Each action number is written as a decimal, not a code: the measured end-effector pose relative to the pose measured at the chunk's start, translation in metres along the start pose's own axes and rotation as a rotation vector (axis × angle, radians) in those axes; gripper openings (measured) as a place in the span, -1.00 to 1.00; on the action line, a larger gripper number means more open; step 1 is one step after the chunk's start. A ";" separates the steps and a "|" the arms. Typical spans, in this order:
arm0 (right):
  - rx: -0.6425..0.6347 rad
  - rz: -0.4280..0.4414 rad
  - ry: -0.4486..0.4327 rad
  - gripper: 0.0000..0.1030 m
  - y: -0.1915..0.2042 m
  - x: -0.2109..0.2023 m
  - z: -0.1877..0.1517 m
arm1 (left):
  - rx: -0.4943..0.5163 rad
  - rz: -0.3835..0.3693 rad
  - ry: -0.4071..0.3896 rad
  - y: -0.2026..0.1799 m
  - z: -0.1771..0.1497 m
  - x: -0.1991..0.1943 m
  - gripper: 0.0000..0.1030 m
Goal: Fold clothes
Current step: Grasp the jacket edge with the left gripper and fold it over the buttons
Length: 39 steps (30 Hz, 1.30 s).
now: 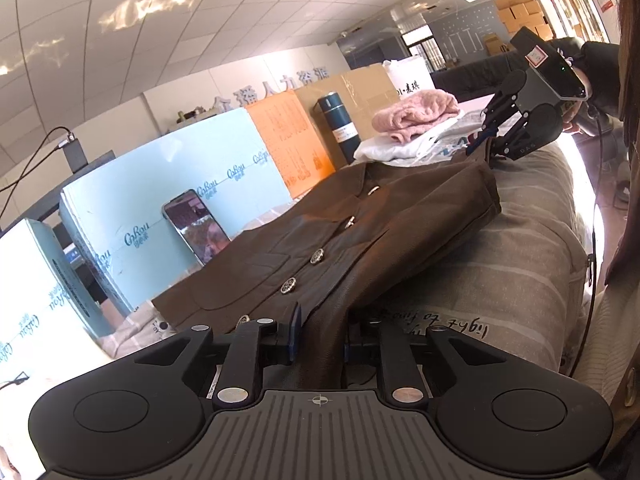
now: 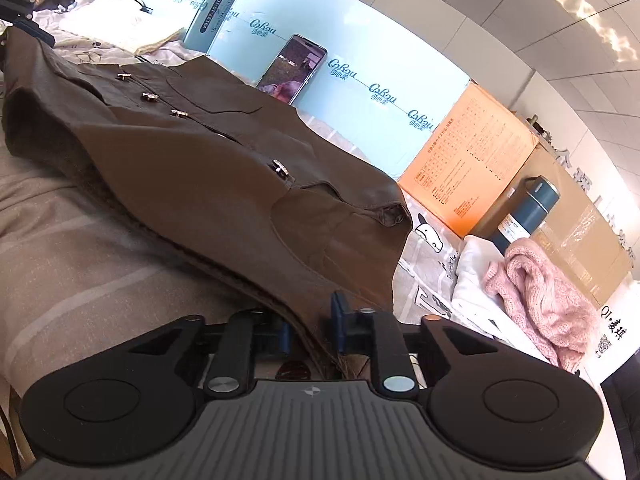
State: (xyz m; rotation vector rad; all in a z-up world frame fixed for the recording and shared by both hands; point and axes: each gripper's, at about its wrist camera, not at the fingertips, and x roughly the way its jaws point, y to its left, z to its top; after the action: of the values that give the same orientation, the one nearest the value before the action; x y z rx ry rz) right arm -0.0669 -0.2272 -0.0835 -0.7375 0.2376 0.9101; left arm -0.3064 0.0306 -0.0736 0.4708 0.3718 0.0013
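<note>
We have the dark brown leather button-front jacket (image 1: 320,236) flat on the striped grey bed cover (image 1: 500,272). Left gripper (image 1: 318,334) and right gripper (image 2: 310,324) jaws clamp opposite ends of its near edge; long axis runs between them, body lying ahead.

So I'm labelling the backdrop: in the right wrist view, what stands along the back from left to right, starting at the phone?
Phone → orange box → dark teal flask → pink knit sweater.
</note>
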 end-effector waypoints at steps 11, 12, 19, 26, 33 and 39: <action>0.020 0.016 -0.081 -0.92 0.005 -0.041 0.001 | -0.009 0.017 -0.033 0.004 0.009 -0.026 -0.78; 0.010 0.010 -0.088 -0.92 0.004 -0.040 0.004 | 0.006 0.027 -0.042 0.008 0.012 -0.023 -0.78; -0.065 -0.026 -0.183 -0.92 -0.026 -0.028 0.041 | 0.095 0.088 -0.098 0.060 0.041 0.014 -0.78; -0.115 -0.010 -0.235 -0.92 -0.072 0.022 0.083 | 0.096 0.062 -0.053 0.125 0.058 0.079 -0.78; -0.098 0.102 -0.150 -0.92 -0.111 0.104 0.109 | 0.027 -0.047 0.088 0.178 0.052 0.165 -0.78; -0.052 0.239 -0.023 -0.92 -0.134 0.173 0.112 | -0.046 -0.162 0.228 0.201 0.023 0.226 -0.77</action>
State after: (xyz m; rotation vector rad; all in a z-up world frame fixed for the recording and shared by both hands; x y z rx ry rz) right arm 0.1311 -0.0953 -0.0203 -0.7563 0.2866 1.1541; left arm -0.0704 0.2191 -0.0446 0.3946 0.6320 -0.0936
